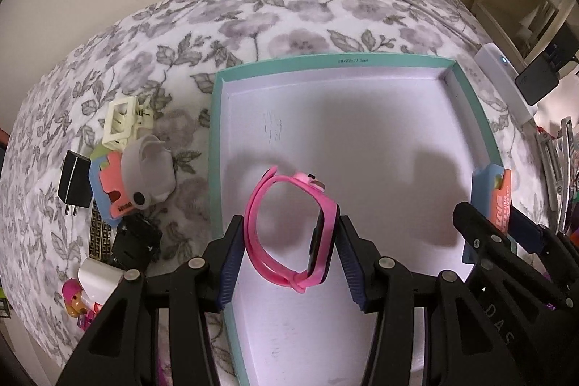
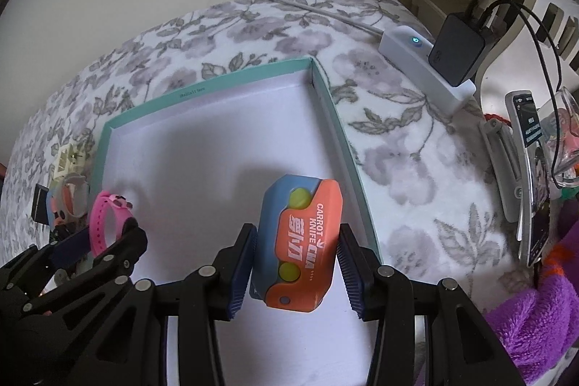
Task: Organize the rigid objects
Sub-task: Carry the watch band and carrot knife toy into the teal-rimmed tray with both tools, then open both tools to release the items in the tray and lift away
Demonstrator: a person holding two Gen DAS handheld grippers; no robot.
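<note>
1. While both grippers point steeply down over the teal-rimmed box [image 1: 362, 60], the left gripper [image 1: 289, 241] has its fingers [image 1: 228, 263] closed on the pink watch [image 1: 289, 230], whose band loop stands between the pads above the box's white floor.
2. Right gripper [image 2: 295, 263]: fingers [image 2: 242, 270] clamped on the carrot knife toy [image 2: 300, 245] (orange and blue, with two yellow-green dots), held over the box floor near the right wall.
3. Left of the left fingers, outside the box on the floral bedspread [image 1: 289, 9]: a cream hair claw [image 1: 121, 125], a grey cap-like piece [image 1: 148, 169] on a second orange-and-blue toy [image 1: 108, 190], and a black plug adapter [image 1: 74, 183].
4. Beyond the right fingers, up and to the right: a white power strip [image 2: 427, 67] with a black charger [image 2: 457, 49] plugged in.
5. Lower right of the right fingers: purple fleece [image 2: 535, 324].
</note>
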